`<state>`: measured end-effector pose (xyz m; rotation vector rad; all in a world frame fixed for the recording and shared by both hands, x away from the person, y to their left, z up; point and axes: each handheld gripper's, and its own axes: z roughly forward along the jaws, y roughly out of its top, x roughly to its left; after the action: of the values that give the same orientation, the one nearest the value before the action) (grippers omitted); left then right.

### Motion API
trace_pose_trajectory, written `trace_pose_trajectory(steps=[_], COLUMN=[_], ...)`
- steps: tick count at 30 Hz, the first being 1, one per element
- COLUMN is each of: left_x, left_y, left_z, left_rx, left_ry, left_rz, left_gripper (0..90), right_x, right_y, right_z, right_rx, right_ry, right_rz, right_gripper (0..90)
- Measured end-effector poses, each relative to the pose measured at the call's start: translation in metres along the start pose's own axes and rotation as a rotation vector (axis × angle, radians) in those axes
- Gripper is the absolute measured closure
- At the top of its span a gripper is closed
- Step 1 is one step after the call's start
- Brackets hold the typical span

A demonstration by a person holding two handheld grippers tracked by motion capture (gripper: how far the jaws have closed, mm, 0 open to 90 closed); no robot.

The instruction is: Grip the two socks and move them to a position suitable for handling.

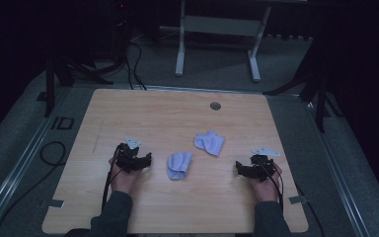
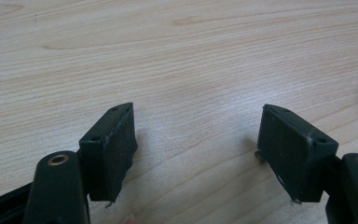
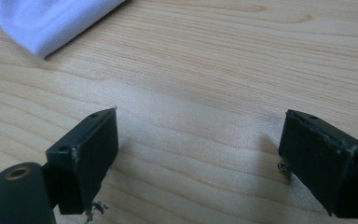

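Lilac cloths (image 1: 179,165) lie between both tools, jaws apart, nothing held

Two cloths (image 1: 179,165) (image 1: 209,142) mid-table (image 1: 128,113) between tools; bare wood elsewhere

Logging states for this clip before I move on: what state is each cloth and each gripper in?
Near cloth: bunched, lying on the table, untouched.
Far cloth: crumpled, lying apart from the near one, untouched.
Left gripper: open, nothing between the jaws, low over bare wood.
Right gripper: open, nothing held, a cloth's edge ahead of it.
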<state>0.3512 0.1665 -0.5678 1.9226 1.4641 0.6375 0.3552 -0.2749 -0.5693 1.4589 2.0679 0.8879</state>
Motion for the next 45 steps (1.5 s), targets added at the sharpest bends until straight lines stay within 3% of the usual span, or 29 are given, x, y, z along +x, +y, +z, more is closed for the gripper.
trace_pose_trajectory(steps=[11, 19, 21, 23, 24, 26, 29, 34, 36, 37, 39, 40, 42, 44, 45], left_x=[-0.002, -0.007, -0.007, -0.008, -0.007, -0.007, -0.009, -0.019, -0.025, -0.025, -0.031, -0.038, -0.043, -0.049, -0.049], left_y=[0.000, 0.001, 0.001, 0.001, 0.001, 0.002, 0.003, 0.003, 0.002, 0.002, 0.000, -0.002, -0.002, -0.004, -0.004], left_z=[-0.003, -0.007, -0.009, -0.009, -0.011, -0.014, -0.019, -0.030, -0.034, -0.034, -0.036, -0.036, -0.037, -0.038, -0.038], left_rx=[0.016, 0.026, 0.031, 0.030, 0.020, 0.006, -0.017, -0.035, -0.040, -0.040, -0.031, -0.026, -0.023, -0.024, -0.024], left_ry=[-0.009, -0.023, -0.031, -0.049, -0.091, -0.107, -0.151, -0.214, -0.242, -0.242, -0.261, -0.282, -0.289, -0.298, -0.298], left_rz=[0.013, 0.017, 0.023, 0.027, 0.014, 0.017, 0.017, 0.059, 0.085, 0.085, 0.104, 0.121, 0.139, 0.154, 0.154], left_gripper=[28.8, 50.2, 60.4, 67.9, 71.3, 77.7, 82.6, 88.3, 89.1, 89.1, 89.1, 89.1, 89.1, 89.1, 89.0], right_x=[0.003, 0.004, 0.005, 0.005, 0.005, 0.005, 0.005, 0.010, 0.018, 0.018, 0.025, 0.033, 0.036, 0.054, 0.054], right_y=[-0.002, -0.002, -0.003, -0.003, -0.003, -0.003, -0.003, -0.004, -0.002, -0.002, 0.000, 0.004, 0.005, 0.014, 0.014], right_z=[-0.002, -0.003, -0.003, -0.004, -0.004, -0.004, -0.004, -0.008, -0.013, -0.013, -0.018, -0.022, -0.023, -0.028, -0.028], right_rx=[-0.006, -0.008, -0.011, -0.013, -0.013, -0.013, -0.014, -0.012, 0.006, 0.006, -0.012, -0.029, -0.035, -0.059, -0.059], right_ry=[-0.010, -0.007, -0.005, -0.004, -0.004, -0.004, -0.004, 0.010, 0.055, 0.055, 0.110, 0.117, 0.127, 0.162, 0.162], right_rz=[0.008, 0.006, 0.005, 0.002, 0.002, 0.002, 0.002, -0.012, -0.017, -0.017, -0.018, -0.050, -0.059, -0.108, -0.108], right_gripper=[13.8, 15.5, 17.3, 18.0, 17.9, 17.9, 18.9, 33.8, 46.1, 46.1, 51.2, 54.5, 55.8, 59.3, 59.3])
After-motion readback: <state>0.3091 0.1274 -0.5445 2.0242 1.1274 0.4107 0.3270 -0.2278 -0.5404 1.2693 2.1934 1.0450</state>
